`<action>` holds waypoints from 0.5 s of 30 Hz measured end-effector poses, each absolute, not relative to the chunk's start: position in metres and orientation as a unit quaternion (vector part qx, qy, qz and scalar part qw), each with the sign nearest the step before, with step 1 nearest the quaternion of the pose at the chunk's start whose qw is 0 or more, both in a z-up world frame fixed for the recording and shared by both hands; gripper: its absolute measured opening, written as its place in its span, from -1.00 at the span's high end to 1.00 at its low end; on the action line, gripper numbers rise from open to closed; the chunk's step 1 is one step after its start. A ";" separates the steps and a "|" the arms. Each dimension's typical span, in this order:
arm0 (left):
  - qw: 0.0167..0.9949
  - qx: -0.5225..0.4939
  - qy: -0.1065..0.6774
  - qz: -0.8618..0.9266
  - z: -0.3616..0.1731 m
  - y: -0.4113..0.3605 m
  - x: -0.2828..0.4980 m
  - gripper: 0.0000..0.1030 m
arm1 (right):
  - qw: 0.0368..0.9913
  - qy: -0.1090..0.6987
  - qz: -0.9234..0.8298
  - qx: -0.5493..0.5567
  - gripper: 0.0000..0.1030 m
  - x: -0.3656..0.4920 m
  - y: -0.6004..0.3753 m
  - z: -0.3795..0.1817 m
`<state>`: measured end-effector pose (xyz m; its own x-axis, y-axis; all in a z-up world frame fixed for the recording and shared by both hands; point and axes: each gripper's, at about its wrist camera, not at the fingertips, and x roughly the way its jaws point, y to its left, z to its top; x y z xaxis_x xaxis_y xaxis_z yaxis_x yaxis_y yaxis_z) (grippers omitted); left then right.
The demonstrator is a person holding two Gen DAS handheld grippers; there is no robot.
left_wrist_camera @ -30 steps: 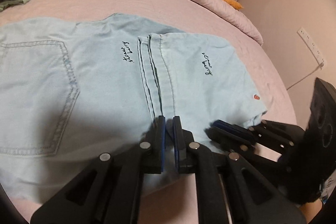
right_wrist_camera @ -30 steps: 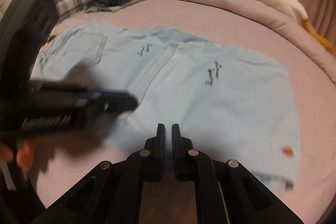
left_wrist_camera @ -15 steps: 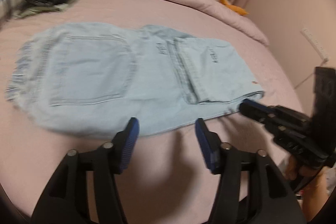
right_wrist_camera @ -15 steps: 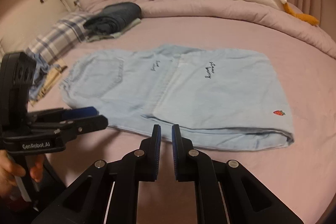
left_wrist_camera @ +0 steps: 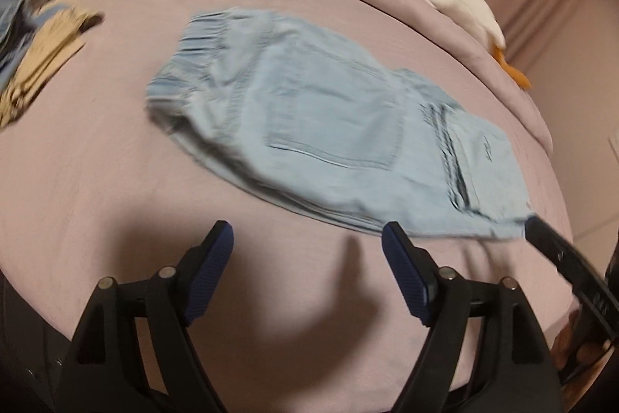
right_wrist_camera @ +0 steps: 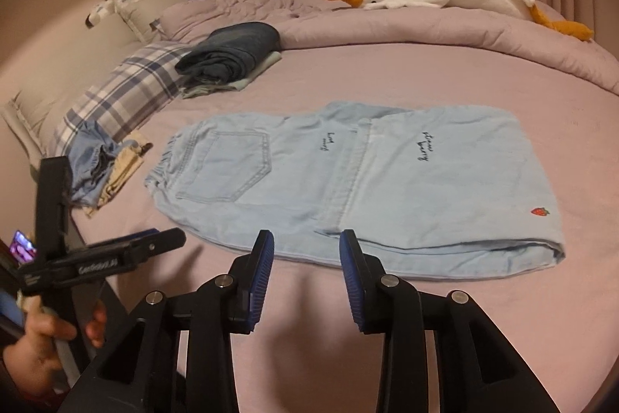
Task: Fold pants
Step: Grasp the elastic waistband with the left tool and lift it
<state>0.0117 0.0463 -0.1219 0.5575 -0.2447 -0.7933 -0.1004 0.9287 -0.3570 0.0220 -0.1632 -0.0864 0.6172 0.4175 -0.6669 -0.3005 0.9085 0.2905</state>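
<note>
Pants (right_wrist_camera: 348, 180) flat on bed (right_wrist_camera: 387, 72), mid-sheet, legs folded over at right so bundle shortens. Long axis runs left-right, waistband pointing left, fold at right. I hold left gripper (left_wrist_camera: 307, 271) wide, empty, off near edge; right gripper (right_wrist_camera: 306, 268) part open, empty, poised for next fold, I judge

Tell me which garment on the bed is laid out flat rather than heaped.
The light blue denim pants, spread mid-bed with one end folded over. The dark jeans are a folded stack by the plaid pillow; the blue and beige clothes are crumpled.
</note>
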 end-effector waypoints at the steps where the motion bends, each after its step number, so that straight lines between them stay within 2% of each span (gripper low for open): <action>1: 0.862 -0.192 0.467 -0.040 -0.122 0.050 0.012 -0.58 | 0.896 0.390 0.201 0.073 0.31 0.022 -0.161 -0.086; 9: 0.850 -0.292 0.437 -0.026 -0.125 0.081 0.020 -0.65 | 0.894 0.398 0.195 0.065 0.31 0.025 -0.159 -0.090; 15: 0.838 -0.376 0.394 -0.024 -0.130 0.103 0.034 -0.78 | 0.893 0.403 0.192 0.064 0.31 0.027 -0.162 -0.094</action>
<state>0.0337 0.1028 -0.1303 0.6877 -0.3364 -0.6433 -0.2568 0.7161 -0.6490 0.0271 -0.1619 -0.0938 0.6016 0.3936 -0.6950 -0.2905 0.9184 0.2686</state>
